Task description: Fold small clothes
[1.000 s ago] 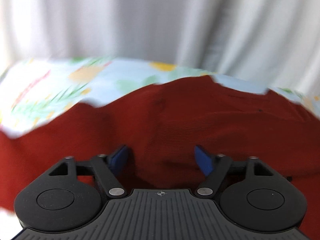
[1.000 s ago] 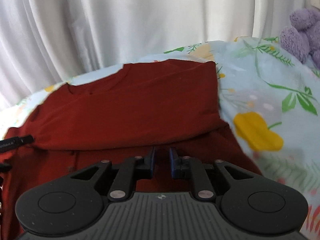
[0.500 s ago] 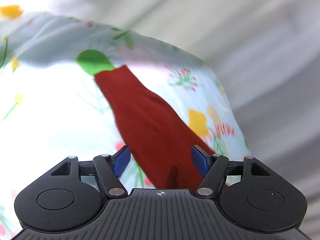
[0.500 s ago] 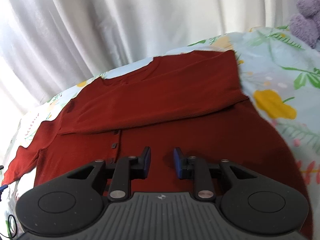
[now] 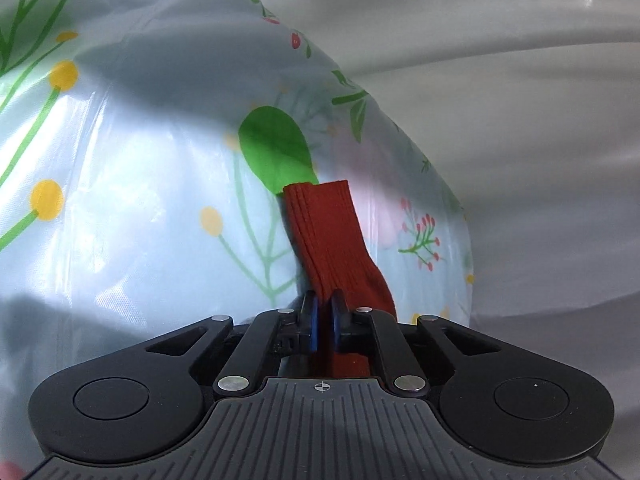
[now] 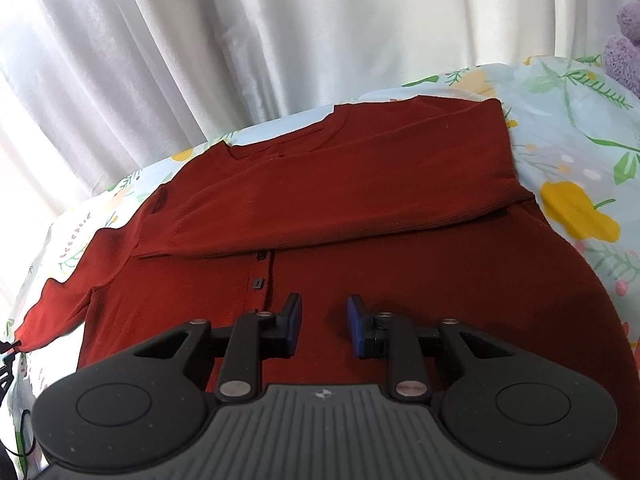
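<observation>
A rust-red knit cardigan (image 6: 360, 208) lies spread on a floral sheet (image 6: 580, 128), its right sleeve folded across the chest. The other sleeve (image 6: 56, 304) stretches off to the left. In the left wrist view that sleeve's ribbed cuff (image 5: 324, 224) sticks out past my left gripper (image 5: 323, 312), which is shut on the sleeve just behind the cuff. My right gripper (image 6: 323, 322) hovers open over the cardigan's lower front, near the button placket (image 6: 266, 276), with nothing between its fingers.
White curtains (image 6: 280, 32) hang behind the bed. A purple plush toy (image 6: 624, 52) sits at the far right edge. The floral sheet (image 5: 120, 180) fills the left wrist view, with grey-white drapery (image 5: 540, 120) to its right.
My left gripper swung from the cardigan body to the left sleeve and closed on it near the cuff. My right gripper opened wider and pulled back, showing more of the garment.
</observation>
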Motion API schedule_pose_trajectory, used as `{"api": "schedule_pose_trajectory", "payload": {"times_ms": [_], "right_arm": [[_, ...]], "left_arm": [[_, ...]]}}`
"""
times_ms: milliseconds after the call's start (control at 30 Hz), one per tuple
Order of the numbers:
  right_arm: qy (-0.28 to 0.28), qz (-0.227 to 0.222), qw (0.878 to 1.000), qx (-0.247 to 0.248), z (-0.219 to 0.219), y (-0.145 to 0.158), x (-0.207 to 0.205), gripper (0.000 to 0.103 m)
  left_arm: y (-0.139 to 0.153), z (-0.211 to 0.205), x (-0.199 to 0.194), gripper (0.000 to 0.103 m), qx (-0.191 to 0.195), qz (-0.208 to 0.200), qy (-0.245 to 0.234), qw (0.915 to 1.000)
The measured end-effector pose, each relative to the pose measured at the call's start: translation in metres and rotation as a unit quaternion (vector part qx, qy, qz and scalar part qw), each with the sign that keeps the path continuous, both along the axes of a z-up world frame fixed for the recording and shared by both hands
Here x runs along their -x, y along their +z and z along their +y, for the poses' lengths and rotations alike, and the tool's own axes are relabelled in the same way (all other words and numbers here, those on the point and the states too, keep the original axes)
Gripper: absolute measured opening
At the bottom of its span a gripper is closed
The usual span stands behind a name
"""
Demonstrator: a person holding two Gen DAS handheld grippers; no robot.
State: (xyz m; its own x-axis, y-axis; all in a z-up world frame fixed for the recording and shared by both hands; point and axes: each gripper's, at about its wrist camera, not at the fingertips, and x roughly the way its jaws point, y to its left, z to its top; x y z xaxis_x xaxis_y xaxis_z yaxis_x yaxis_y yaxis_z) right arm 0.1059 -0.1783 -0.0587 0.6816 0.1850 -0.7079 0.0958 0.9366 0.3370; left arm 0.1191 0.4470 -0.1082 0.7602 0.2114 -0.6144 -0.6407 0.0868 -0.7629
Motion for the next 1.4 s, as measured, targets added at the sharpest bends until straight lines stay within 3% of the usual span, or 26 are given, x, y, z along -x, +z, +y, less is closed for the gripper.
{"api": "schedule_pose_trajectory", "payload": {"times_ms": [100, 133, 200, 267, 367, 433, 500, 533, 567, 633, 667, 700, 767, 967, 1167, 1200, 1233, 1267, 1333, 1400], "right_arm": [[-0.005, -0.001, 1.000, 0.003, -0.003, 0.002, 0.002, 0.024], [-0.009, -0.003, 1.000, 0.004, -0.004, 0.003, 0.003, 0.024], [-0.016, -0.005, 1.000, 0.005, -0.006, 0.006, 0.004, 0.024], [-0.021, -0.010, 1.000, 0.002, -0.009, 0.009, 0.006, 0.024], [-0.020, -0.020, 1.000, -0.005, -0.014, 0.011, 0.007, 0.024], [-0.013, -0.023, 0.999, -0.018, -0.018, 0.010, 0.005, 0.024], [-0.011, -0.022, 0.999, -0.034, -0.025, 0.009, 0.000, 0.024], [-0.009, -0.022, 0.999, -0.043, -0.028, 0.009, -0.003, 0.024], [-0.008, -0.023, 0.998, -0.054, -0.031, 0.009, -0.006, 0.024], [0.001, -0.021, 0.996, -0.087, -0.038, 0.007, -0.017, 0.024], [0.003, -0.015, 0.995, -0.103, -0.039, 0.005, -0.024, 0.024], [0.008, -0.005, 0.992, -0.129, -0.041, 0.002, -0.035, 0.024], [0.029, 0.011, 0.983, -0.182, -0.039, -0.004, -0.059, 0.024], [0.057, 0.075, 0.957, -0.274, -0.007, -0.033, -0.142, 0.030], [0.041, 0.092, 0.952, -0.289, 0.012, -0.046, -0.164, 0.027], [0.040, 0.095, 0.951, -0.292, 0.016, -0.047, -0.168, 0.024], [0.041, 0.096, 0.953, -0.286, 0.020, -0.046, -0.172, 0.008], [0.044, 0.096, 0.956, -0.272, 0.023, -0.045, -0.174, 0.006], [0.042, 0.065, 0.973, -0.217, 0.029, -0.027, -0.171, 0.005], [0.032, -0.011, 0.984, -0.175, 0.018, 0.004, -0.157, 0.005]], "left_arm": [[0.025, -0.016, -0.009, 0.008, -0.054, -0.019, -0.045, 0.9974], [0.039, -0.027, -0.014, 0.008, -0.080, -0.034, -0.070, 0.9938], [0.073, -0.061, -0.032, 0.008, -0.136, -0.065, -0.140, 0.9787], [0.106, -0.107, -0.055, 0.008, -0.181, -0.110, -0.227, 0.9508], [0.142, -0.203, -0.084, 0.008, -0.234, -0.164, -0.367, 0.8854], [0.142, -0.267, -0.099, 0.012, -0.238, -0.171, -0.441, 0.8481], [0.123, -0.326, -0.113, 0.026, -0.230, -0.136, -0.504, 0.8213], [0.110, -0.348, -0.117, 0.034, -0.222, -0.106, -0.529, 0.8125], [0.096, -0.364, -0.118, 0.049, -0.206, -0.073, -0.546, 0.8089], [0.072, -0.375, -0.111, 0.060, -0.174, -0.035, -0.555, 0.8126], [0.065, -0.376, -0.106, 0.072, -0.165, -0.020, -0.550, 0.8184], [0.061, -0.373, -0.099, 0.083, -0.166, -0.008, -0.537, 0.8273], [0.057, -0.359, -0.090, 0.093, -0.176, -0.002, -0.505, 0.8452], [0.046, -0.332, -0.083, 0.096, -0.174, 0.026, -0.477, 0.8612], [0.043, -0.313, -0.071, 0.097, -0.177, 0.034, -0.454, 0.8726], [0.042, -0.313, -0.071, 0.097, -0.177, 0.034, -0.455, 0.8722], [0.042, -0.313, -0.072, 0.097, -0.180, 0.036, -0.456, 0.8708], [0.043, -0.314, -0.074, 0.097, -0.184, 0.038, -0.459, 0.8686], [0.046, -0.313, -0.074, 0.097, -0.191, 0.042, -0.461, 0.8659], [0.051, -0.311, -0.075, 0.097, -0.202, 0.041, -0.457, 0.8656]]}}
